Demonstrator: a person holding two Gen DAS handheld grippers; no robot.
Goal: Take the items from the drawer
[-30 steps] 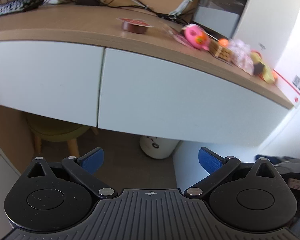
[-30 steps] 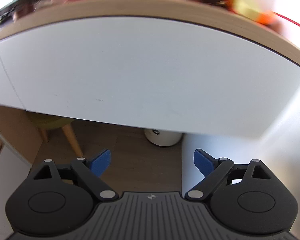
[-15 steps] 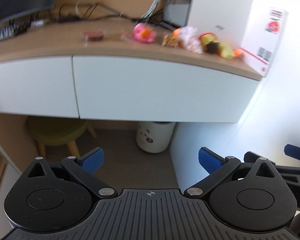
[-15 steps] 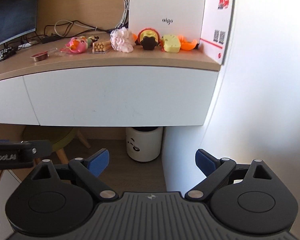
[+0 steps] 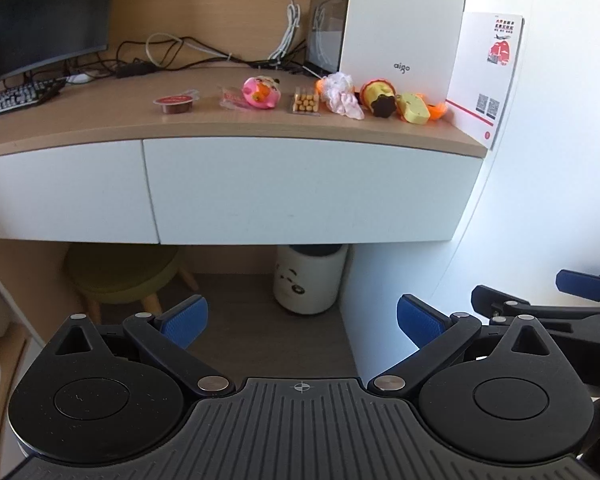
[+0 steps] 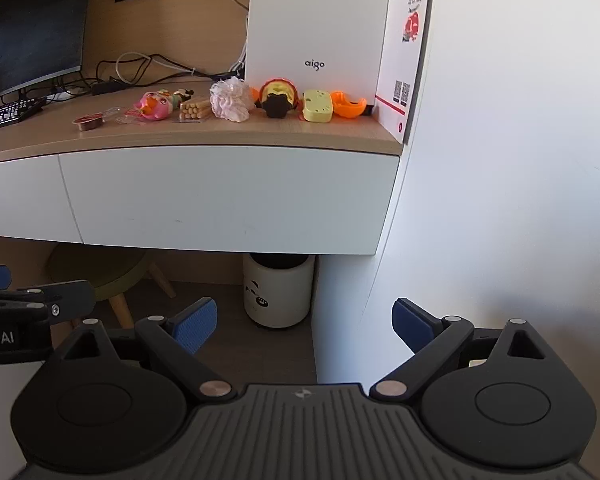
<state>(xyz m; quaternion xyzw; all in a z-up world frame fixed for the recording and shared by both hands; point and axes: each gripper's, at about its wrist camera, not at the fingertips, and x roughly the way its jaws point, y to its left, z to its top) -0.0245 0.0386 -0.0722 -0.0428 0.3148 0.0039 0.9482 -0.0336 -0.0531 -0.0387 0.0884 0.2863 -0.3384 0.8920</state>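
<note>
Closed white drawer [image 5: 304, 188], small items [image 5: 340, 98] lined along the desktop [image 5: 100, 120] (toys, snacks), left gripper [image 5: 302, 322] spread, empty

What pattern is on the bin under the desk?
White bin with a black panda face, clearest in the right wrist view.

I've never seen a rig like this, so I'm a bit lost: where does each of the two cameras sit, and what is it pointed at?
Left wrist view: sits on the left tongs, low before the desk, facing the closed white drawer; its open blue pads show, with the right tongs alongside.
Right wrist view: sits on the right tongs, facing the same drawer and the wall; its open pads show, with the left tongs at the left edge.
Shared: drawer, toys on the desk, white bin.
</note>
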